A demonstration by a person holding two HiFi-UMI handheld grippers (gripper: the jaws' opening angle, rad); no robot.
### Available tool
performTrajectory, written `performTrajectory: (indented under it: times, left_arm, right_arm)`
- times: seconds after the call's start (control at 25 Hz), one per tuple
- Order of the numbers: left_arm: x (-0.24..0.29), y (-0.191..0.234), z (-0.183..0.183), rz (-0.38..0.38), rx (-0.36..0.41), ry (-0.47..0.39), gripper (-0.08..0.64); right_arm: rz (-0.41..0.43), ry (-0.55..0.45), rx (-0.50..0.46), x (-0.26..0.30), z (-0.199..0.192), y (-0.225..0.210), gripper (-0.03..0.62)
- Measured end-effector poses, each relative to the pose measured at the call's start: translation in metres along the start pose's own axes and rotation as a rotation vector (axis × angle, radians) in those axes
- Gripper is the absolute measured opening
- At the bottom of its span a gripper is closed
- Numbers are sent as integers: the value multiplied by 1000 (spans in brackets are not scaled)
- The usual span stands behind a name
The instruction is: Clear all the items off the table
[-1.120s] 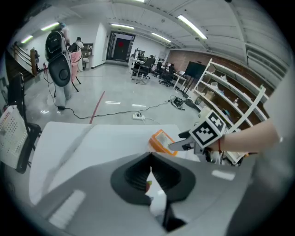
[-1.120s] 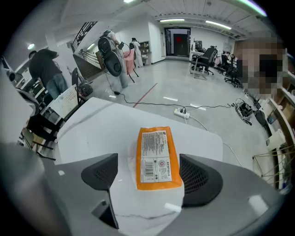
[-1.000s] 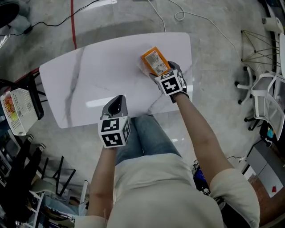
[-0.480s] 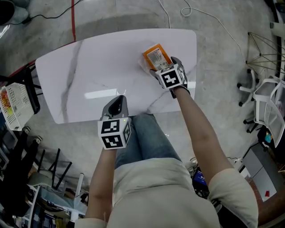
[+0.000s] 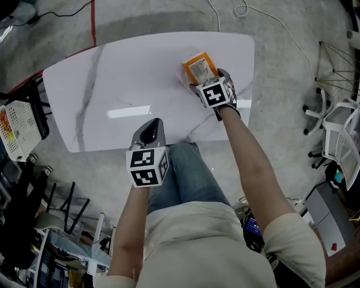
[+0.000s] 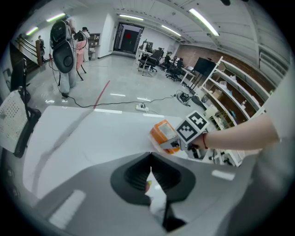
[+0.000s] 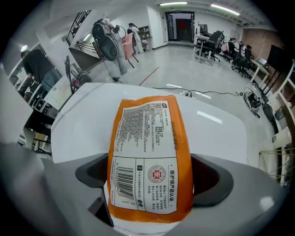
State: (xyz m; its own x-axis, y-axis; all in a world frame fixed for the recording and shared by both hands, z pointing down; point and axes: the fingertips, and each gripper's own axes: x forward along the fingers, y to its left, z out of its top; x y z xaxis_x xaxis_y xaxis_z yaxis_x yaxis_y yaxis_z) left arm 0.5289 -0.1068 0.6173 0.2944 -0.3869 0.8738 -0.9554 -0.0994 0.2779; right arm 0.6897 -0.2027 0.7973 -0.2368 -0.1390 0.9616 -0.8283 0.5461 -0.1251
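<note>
An orange packet [image 5: 199, 66] with a white printed label lies on the white marble-look table [image 5: 112, 84], toward its right end. My right gripper [image 5: 198, 83] points steeply down over the packet's near end. In the right gripper view the packet [image 7: 147, 152] lies between the jaws of the right gripper [image 7: 152, 177]. Those jaws have just been opening, and a gap shows on each side of the packet. My left gripper [image 5: 149, 130] hovers at the table's front edge, its jaws meeting at the tip. In the left gripper view the left gripper [image 6: 150, 159] shows only a pale sliver in its slit, and the packet [image 6: 163, 136] sits beyond it.
A white perforated basket [image 5: 19, 132] stands on a stand left of the table. White chairs [image 5: 343, 135] are at the right. A cable [image 5: 242, 11] runs over the concrete floor behind. The person's legs sit under the front edge.
The right gripper has come down closer over the orange packet, which has stayed where it lay. The left gripper has sunk slightly at the table's front edge.
</note>
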Motion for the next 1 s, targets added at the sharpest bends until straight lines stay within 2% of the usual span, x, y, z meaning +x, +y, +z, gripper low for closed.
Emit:
performTrajectory:
  times: [0.48,0.76,0.88,1.0]
  left_arm:
    - [0,7,-10,8,-9,13,8]
    - [-5,8,-6,9,-9,-1,8]
    - [-10,5,-6,6,-3,-7,8]
    - [-15,4,-7,2,2,-16,8]
  right_arm:
    - [-30,35,-15,10,-3,-7,521]
    - [-51,32,-31,-1,0,-11,368]
    - [-72,27,-50,-8,0,-11,336]
    - [-77,18,-50,-16,-1,-8,331]
